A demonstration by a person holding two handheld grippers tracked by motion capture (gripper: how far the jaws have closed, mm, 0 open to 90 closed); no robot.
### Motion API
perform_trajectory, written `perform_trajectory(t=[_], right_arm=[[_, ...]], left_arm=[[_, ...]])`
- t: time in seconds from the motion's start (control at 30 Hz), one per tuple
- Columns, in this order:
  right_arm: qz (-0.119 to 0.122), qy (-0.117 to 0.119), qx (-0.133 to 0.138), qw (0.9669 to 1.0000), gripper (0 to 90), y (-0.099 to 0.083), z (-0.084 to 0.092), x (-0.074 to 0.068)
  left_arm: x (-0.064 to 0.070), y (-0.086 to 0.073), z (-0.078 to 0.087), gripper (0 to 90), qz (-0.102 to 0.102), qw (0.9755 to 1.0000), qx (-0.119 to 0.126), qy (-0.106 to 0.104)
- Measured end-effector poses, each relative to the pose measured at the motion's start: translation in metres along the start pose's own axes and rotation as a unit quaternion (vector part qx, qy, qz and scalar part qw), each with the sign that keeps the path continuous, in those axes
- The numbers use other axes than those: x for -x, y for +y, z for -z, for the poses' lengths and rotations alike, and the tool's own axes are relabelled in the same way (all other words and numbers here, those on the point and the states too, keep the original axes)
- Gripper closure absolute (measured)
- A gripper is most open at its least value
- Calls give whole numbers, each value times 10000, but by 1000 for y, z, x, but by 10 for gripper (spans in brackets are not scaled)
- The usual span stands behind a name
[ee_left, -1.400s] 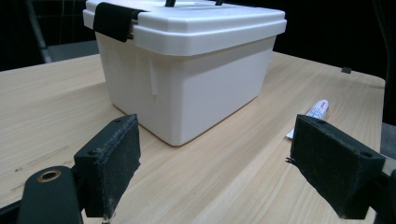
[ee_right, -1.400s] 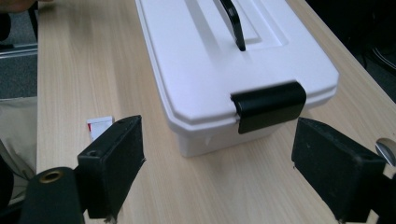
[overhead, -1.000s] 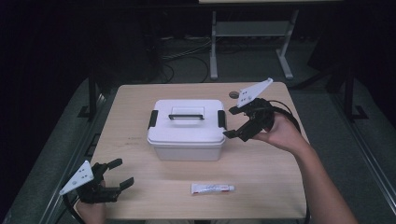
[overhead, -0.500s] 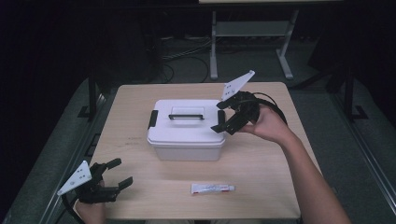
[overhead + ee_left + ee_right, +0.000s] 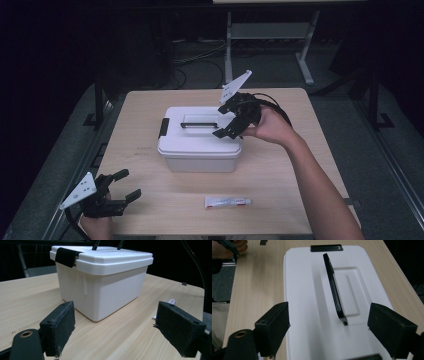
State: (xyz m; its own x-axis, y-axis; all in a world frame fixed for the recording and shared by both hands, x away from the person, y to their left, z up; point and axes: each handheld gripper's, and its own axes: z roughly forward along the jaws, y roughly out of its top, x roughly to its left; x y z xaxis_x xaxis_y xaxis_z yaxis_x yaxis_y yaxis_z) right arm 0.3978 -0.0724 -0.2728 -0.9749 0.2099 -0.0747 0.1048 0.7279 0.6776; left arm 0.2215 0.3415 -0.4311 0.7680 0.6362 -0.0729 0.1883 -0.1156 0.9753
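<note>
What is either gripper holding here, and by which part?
Nothing: the right gripper hangs open over the white box, the left gripper open above the table.

Room: dark, light falls mainly on the desk (image 5: 140, 115) | Desk: light wood grain | Floor (image 5: 345, 115): grey | Behind: pale metal stand (image 5: 265, 37), cables (image 5: 200, 55) on floor | Sides: dark frame rails (image 5: 97, 100)

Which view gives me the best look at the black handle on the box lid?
The right gripper view: the handle runs full length between its open jaws. The high view shows it small, beside the right gripper. The left gripper view catches two thin stubs above the lid.
</note>
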Motion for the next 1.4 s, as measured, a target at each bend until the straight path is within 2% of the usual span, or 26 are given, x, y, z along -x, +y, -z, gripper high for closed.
perform_trajectory(t=[0.3,0.47,0.63,0.8,0.93,1.23,1.4], right_arm=[[201,86,-152,9996,240,16,-20,1],[305,63,-271,9991,335,25,-29,5],[434,5,-539,9976,420,33,-39,5],[472,17,-638,9968,490,36,-44,7],[551,65,-839,9949,561,40,-50,10],[618,152,-1012,9928,794,44,-60,12],[650,147,-1034,9924,807,45,-61,10]], left_arm=[[-1,0,1,157,6,10000,25,2],[-1,0,1,157,-3,10000,22,0],[-1,0,2,157,17,10000,53,7],[-2,-1,2,157,26,10000,75,16],[-2,0,3,157,34,10000,74,16],[-3,-1,5,157,48,9999,120,31],[-3,-1,5,157,66,9999,136,32]])
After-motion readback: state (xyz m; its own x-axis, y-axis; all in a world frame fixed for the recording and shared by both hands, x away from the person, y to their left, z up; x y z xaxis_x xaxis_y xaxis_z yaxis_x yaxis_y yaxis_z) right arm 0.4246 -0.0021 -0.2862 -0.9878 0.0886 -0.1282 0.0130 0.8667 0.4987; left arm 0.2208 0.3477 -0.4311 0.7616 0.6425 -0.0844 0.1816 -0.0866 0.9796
